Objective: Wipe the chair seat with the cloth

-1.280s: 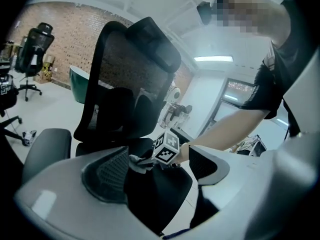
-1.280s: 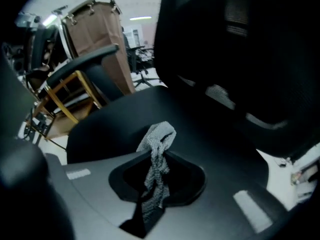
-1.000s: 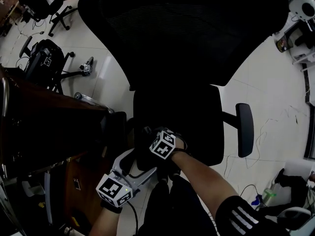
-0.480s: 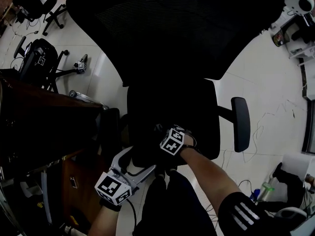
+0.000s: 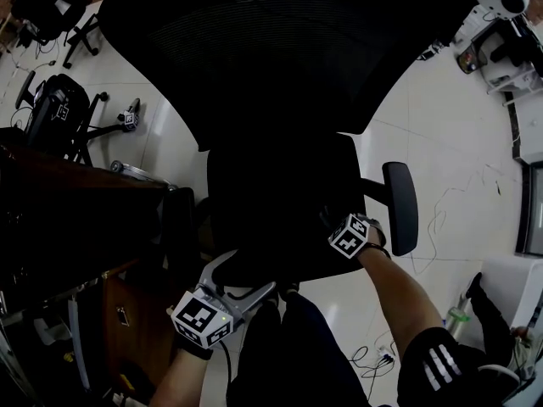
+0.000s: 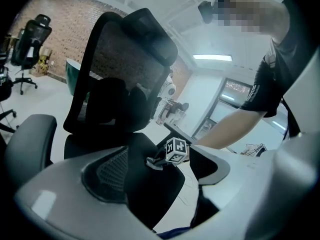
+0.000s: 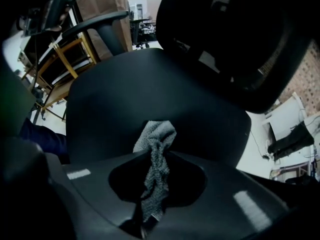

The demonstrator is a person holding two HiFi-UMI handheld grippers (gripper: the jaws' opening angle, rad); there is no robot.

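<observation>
The black chair seat (image 5: pixel 271 202) fills the middle of the head view, under the tall mesh backrest (image 5: pixel 280 49). My right gripper (image 5: pixel 333 220) is over the seat's right part, close to the right armrest (image 5: pixel 400 206), shut on a grey cloth (image 7: pixel 156 151). The cloth's free end lies bunched on the seat (image 7: pixel 150 89). At the seat's front left edge my left gripper (image 5: pixel 242 276) stands open, its jaws spread wide with the seat's front corner (image 6: pixel 150 189) between them. In the left gripper view the right gripper (image 6: pixel 154 162) shows low over the seat.
A dark wooden desk (image 5: pixel 76 219) stands close on the left. Other office chairs (image 5: pixel 55 108) are at the far left, and cables (image 5: pixel 441 227) trail over the white floor on the right. The person's dark trouser legs (image 5: pixel 297 346) are just in front of the seat.
My right gripper has slid with the cloth from the seat's front middle to its right side, near the armrest. The left gripper has stayed at the front left edge.
</observation>
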